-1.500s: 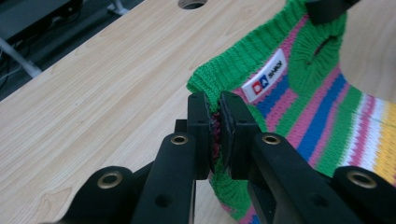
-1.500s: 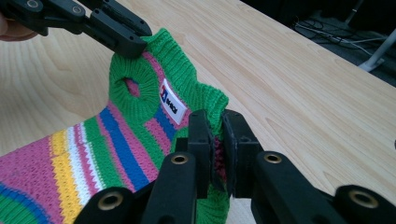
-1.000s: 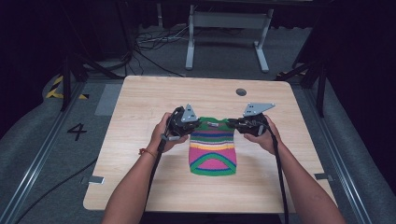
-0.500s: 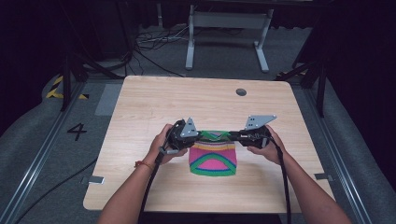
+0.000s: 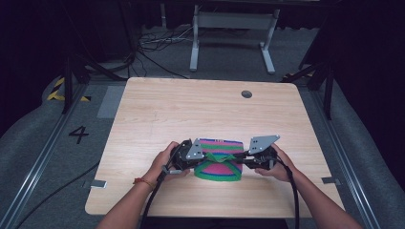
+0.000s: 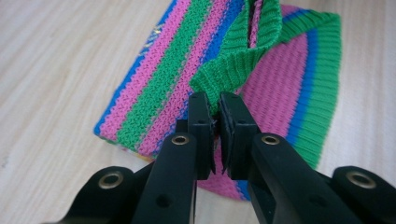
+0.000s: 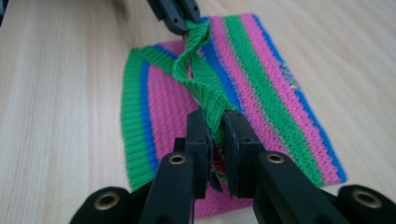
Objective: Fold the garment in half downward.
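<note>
A pale wooden table (image 5: 157, 119) is carrying the work in a dark room. Nearest the person, the left gripper (image 5: 199, 157) and right gripper (image 5: 241, 161) are each pinching the green ribbed hem of a striped knitted garment (image 5: 217, 171), folding it; the hem is stretching crosswise between them, equally near both.

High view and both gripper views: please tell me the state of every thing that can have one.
Striped pink, green and blue knitted garment: lying on the table, partly folded, its green ribbed edge lifted and stretched between both grippers.
Left gripper: jaws shut on the green ribbed edge.
Right gripper: jaws shut on the same edge.
Light wooden table: bearing the garment.
</note>
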Action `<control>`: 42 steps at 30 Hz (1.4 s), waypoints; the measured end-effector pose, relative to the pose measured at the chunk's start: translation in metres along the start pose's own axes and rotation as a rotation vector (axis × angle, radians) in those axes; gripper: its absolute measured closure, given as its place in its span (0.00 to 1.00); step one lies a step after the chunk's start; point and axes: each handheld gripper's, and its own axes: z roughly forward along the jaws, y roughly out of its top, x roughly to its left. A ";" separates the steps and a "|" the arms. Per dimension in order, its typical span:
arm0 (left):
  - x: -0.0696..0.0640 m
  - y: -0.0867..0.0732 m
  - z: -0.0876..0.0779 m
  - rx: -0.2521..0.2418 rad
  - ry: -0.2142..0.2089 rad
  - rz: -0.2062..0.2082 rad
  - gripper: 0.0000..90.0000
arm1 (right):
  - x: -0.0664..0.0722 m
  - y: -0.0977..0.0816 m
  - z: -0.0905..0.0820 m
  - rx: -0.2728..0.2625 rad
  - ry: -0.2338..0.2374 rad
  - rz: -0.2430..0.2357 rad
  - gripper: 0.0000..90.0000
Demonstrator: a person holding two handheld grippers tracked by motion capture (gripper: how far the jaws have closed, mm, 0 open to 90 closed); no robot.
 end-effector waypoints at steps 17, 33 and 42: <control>-0.023 -0.013 0.002 0.054 -0.066 0.037 0.89 | 0.025 -0.016 0.009 0.076 0.044 -0.035 0.89; -0.022 -0.023 0.006 0.025 -0.080 -0.020 0.72 | 0.029 -0.026 0.015 0.076 0.029 0.015 0.71; -0.009 -0.021 0.015 0.017 -0.050 -0.053 0.72 | 0.011 -0.027 0.020 0.067 -0.056 0.047 0.72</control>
